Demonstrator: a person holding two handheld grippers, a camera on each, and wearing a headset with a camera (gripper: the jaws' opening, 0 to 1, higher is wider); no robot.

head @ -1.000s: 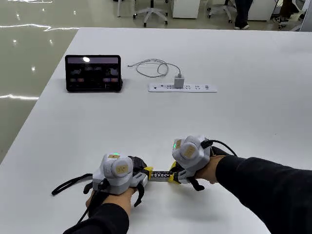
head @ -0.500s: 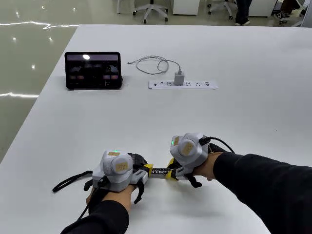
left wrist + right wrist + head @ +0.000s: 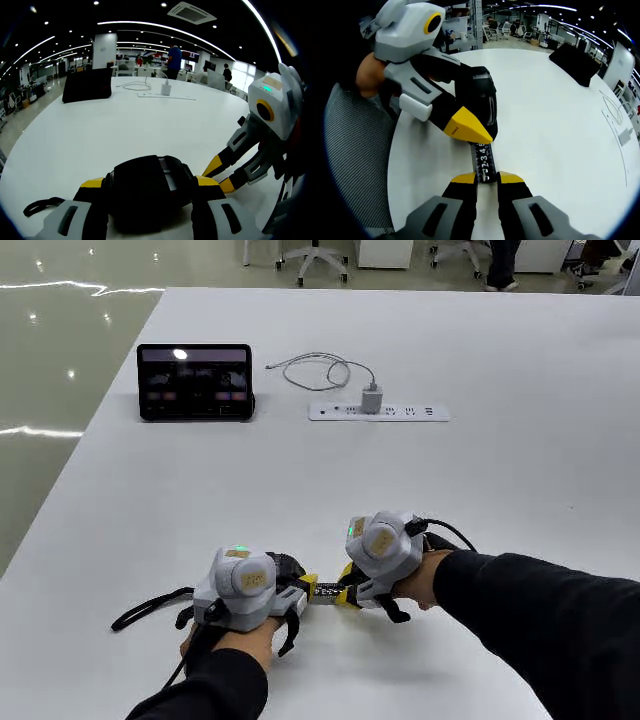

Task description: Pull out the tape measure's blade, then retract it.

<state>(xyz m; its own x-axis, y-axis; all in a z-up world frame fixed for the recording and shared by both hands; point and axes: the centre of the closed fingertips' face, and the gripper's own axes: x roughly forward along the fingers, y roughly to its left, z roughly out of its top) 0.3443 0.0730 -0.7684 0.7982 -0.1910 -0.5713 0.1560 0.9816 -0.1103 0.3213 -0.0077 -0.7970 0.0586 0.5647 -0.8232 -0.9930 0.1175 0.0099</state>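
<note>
L gripper [image 3: 151, 182] is clamping the black tape measure [image 3: 481, 95] betw. its 2 jaws, case resting on the white desk [image 3: 420, 470]. R gripper [image 3: 486, 178] is pinching the blade [image 3: 483, 159] tip, jaws nearly closed on it. Only a short stretch of blade is showing betw. the 2 grippers. Can't tell if the pull is just starting or the retract is nearly finishing; either way, blade isn't fully in yet.

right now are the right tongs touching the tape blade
Touching. In the right gripper view, the right tongs are shut on the blade: their yellow tips meet it on either side with no gap showing.
</note>
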